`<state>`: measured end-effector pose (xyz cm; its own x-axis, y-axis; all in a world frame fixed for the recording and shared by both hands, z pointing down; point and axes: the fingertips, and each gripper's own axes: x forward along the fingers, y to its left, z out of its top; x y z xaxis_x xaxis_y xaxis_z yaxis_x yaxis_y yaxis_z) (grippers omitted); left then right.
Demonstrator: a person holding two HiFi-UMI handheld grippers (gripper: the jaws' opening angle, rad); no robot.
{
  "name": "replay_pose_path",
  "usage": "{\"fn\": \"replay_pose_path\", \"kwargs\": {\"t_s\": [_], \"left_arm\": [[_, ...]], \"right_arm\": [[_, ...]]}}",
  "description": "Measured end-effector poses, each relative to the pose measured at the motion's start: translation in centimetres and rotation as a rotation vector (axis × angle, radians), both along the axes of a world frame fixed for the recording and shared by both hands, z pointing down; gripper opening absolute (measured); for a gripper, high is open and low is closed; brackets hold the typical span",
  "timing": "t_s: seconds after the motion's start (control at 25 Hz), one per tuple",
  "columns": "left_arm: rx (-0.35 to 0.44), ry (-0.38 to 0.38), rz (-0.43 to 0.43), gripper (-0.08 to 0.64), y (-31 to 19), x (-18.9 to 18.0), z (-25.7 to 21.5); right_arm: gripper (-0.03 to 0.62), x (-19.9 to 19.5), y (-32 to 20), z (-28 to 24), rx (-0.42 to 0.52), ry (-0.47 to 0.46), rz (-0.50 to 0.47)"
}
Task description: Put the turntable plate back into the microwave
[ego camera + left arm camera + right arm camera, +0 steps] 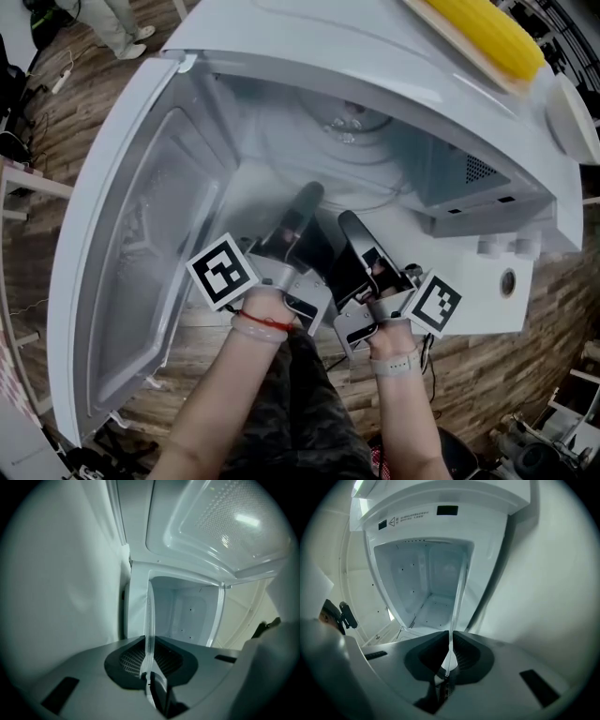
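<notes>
I am looking steeply down at a white microwave (473,281) with its door (141,234) swung wide open to the left. Both grippers reach toward the open front, side by side and close together.

The left gripper (309,199) pinches the near rim of the clear glass plate (364,157). In the left gripper view, its jaws (149,639) are pressed onto the plate (150,616), which shows edge-on as a thin clear strip running up from between them. The right gripper (349,223) grips the same rim just beside the left one. In the right gripper view, its jaws (451,633) are also closed on the plate's edge (458,602), a thin pale line rising away from them.

The plate is held between the two grippers at the mouth of the cavity (429,573), its far part reaching inside. I cannot tell whether it touches the cavity floor.

A yellow object (487,33) lies on a board (459,45) on top of the microwave. Wooden floor (66,122) surrounds the appliance.
</notes>
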<state>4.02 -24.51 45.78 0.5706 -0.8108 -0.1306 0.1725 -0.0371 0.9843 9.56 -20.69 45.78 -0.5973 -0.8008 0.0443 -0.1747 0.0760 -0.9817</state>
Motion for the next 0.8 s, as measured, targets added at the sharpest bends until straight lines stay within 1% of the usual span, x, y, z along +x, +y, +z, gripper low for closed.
{"fn": "replay_pose_path", "kwargs": {"t_s": [0.28,0.64,0.8], "left_arm": [[0.019,-0.024,0.012,0.038,0.3,0.0,0.0],[0.019,-0.012,-0.002,0.038,0.4,-0.3,0.0],[0.032,-0.036,0.007,0.038,0.8,-0.4,-0.1]], "right_arm": [[0.043,0.4,-0.8,0.2,-0.002,-0.028,0.024],[0.043,1.1,-2.1,0.3,-0.006,-0.044,0.057],[0.044,1.2,-2.4,0.3,-0.002,-0.057,0.061]]}}
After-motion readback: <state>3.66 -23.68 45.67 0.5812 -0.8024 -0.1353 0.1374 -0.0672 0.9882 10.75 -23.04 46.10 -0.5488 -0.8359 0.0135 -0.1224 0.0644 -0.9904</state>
